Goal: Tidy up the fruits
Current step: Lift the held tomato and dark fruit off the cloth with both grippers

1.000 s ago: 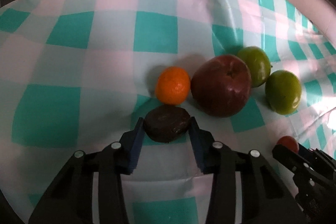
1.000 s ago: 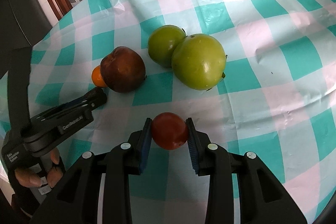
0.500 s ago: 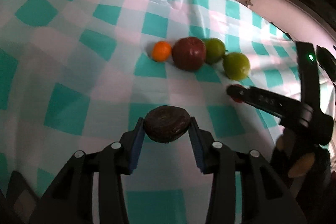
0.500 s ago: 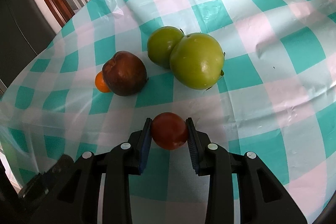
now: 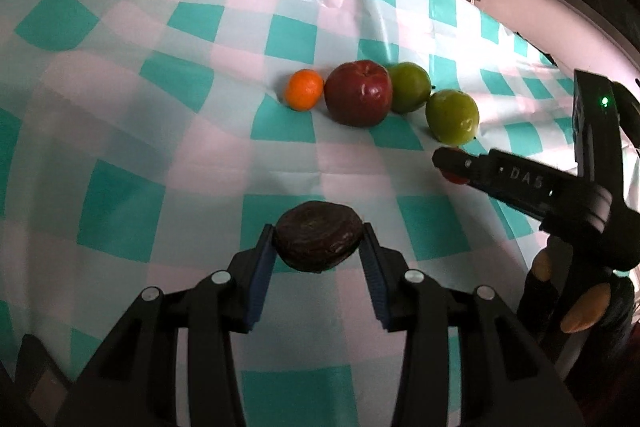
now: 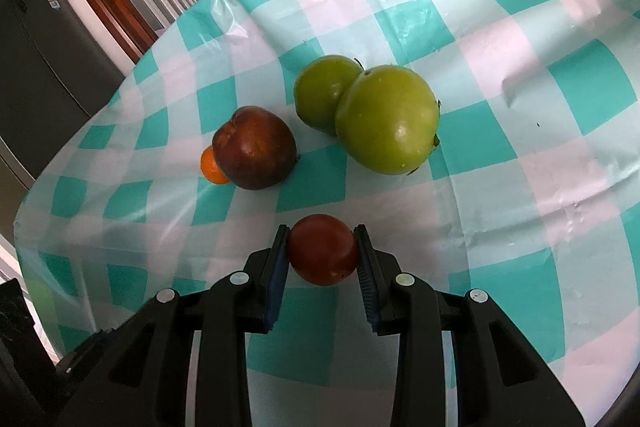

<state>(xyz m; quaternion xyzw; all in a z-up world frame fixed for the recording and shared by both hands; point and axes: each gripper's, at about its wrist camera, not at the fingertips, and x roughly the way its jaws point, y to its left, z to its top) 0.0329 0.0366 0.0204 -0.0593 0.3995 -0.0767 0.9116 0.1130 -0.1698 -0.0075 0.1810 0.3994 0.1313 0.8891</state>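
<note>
I carry one fruit in each hand, and the row on the counter point(image 5: 120, 131) wants both added without knocking what already stands there. Going left to right across that row: a small orange point(image 5: 304, 89), a red apple point(image 5: 358, 93) touching it, then a green fruit point(image 5: 409, 87) against the apple, and a second green fruit point(image 5: 452, 115) just beside that.

My left gripper point(image 5: 318, 247) has its fingers point(image 5: 260, 269) clamped on a dark, wrinkled fruit point(image 5: 317, 242), held above the cloth well short of the row. I judge it belongs at the orange's end, so I should come in low from the left and set it just beside the orange before letting go.

My right gripper point(image 6: 323, 253) has its fingers point(image 6: 366, 277) pressed on a small red fruit point(image 6: 323, 249), held near the second green fruit. I would lower it beside that one, release slowly, and watch for rolling on the rumpled cloth.
</note>
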